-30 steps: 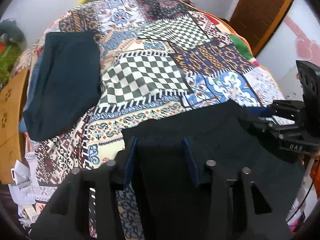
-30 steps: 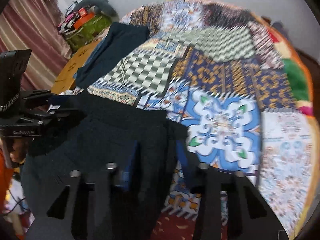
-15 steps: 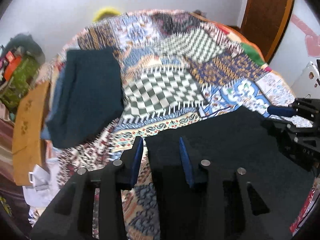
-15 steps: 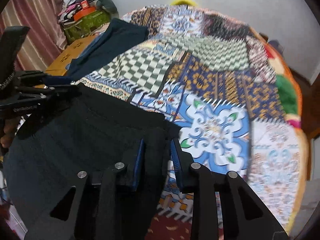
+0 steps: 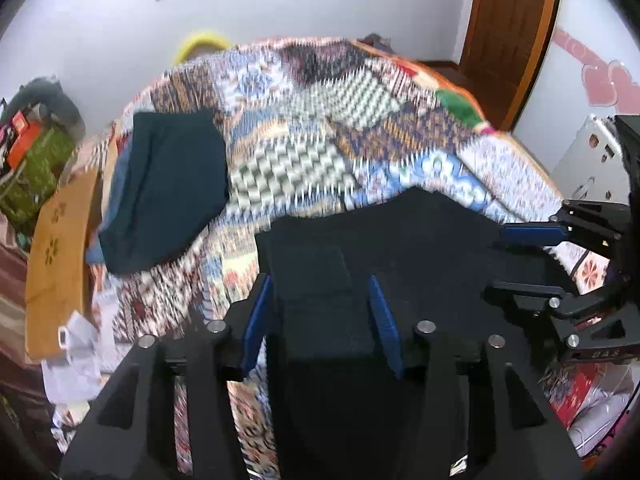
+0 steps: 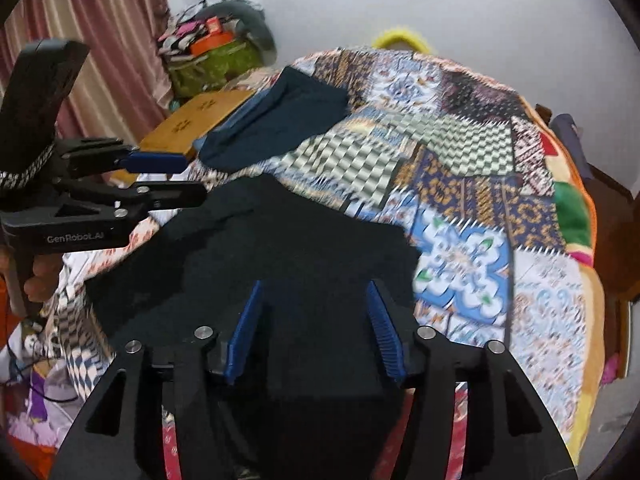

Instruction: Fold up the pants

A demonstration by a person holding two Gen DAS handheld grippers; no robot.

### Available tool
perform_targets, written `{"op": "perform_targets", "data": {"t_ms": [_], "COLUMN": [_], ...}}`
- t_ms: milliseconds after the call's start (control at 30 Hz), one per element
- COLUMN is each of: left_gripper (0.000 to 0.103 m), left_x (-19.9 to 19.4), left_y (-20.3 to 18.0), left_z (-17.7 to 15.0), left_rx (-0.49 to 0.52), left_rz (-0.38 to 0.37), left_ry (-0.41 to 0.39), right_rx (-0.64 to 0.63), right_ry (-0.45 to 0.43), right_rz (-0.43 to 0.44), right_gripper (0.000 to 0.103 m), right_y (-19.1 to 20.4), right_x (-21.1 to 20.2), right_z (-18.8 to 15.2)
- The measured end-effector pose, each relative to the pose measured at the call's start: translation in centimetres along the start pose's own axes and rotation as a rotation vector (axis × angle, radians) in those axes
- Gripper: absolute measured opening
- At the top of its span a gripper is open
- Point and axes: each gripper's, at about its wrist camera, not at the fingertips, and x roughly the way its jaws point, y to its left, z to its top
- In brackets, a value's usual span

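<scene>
Black pants (image 5: 420,248) lie spread on the near edge of the patchwork quilt (image 5: 304,160). In the left wrist view my left gripper (image 5: 320,320) hovers over their left end. Its jaws are opening, with a folded edge of black cloth lying between the blue pads (image 5: 256,320), which do not press on it. In the right wrist view my right gripper (image 6: 312,320) is over the right end of the pants (image 6: 280,248). Its jaws are also opening, above the cloth. Each gripper also shows from the side in the other's view: right gripper (image 5: 516,260), left gripper (image 6: 184,179).
A folded dark teal garment (image 5: 168,184) lies on the quilt's far left, beside a wooden board (image 5: 56,256). Bags and clutter (image 6: 212,60) stand by the curtain. A wooden door (image 5: 508,40) is at the back right. A hand (image 6: 40,276) holds the left gripper's handle.
Both grippers' jaws have spread apart and let go of the black pants. Both have drawn back and risen, so more of the wall and room shows.
</scene>
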Motion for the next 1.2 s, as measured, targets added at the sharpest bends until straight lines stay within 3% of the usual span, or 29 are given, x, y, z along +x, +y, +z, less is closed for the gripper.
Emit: {"op": "perform_targets", "data": {"t_ms": [67,300,467,600,700,833,1000,1133,1200], "left_gripper": [0.058,0.072,0.073,0.073,0.073,0.073,0.073,0.075,0.083], "left_x": [1.3,-0.8,-2.1,-3.0,-3.0,-3.4,-4.8,-5.9,-6.1], "left_y": [-0.4,0.6,1.1,1.3,2.3,3.1,3.5,3.9,4.1], "left_z": [-1.6,-5.1,-6.9,-8.1,-8.9,-8.7,-7.5,-5.5,-4.2], "left_rx": [0.020,0.006,-0.032,-0.039,-0.064,-0.102,-0.130,-0.150,-0.157], "left_rz": [0.029,0.034,0.020,0.054,0.068,0.049,0.079,0.067,0.048], "left_ry": [0.042,0.007,0.008,-0.001,0.014,0.008,-0.037,-0.077,-0.094], "right_rx": [0.017,0.057,0.105,0.162,0.167,0.201,0.183,0.194,0.194], "right_ry": [0.014,-0.020,-0.038,-0.049,-0.050,-0.038,-0.044,-0.081,-0.111], "right_rz": [0.002,-0.012,-0.042,-0.014,-0.061,-0.066,-0.143,-0.139,-0.133], "right_gripper": [0.051,0.051,0.051,0.051,0.051,0.053,0.054,0.063,0.070], "right_y": [-0.1,-1.0,-2.0,-3.2,-3.5,-4.6,-5.3,-5.9,-5.8], "right_x": [0.5,-1.2,-2.7,-3.8,-4.4,-5.0,-6.4,-7.3,-7.6], "right_z": [-1.2,-3.9,-5.3,-6.3,-7.0,-7.9,-7.8,-7.0,-6.3]}}
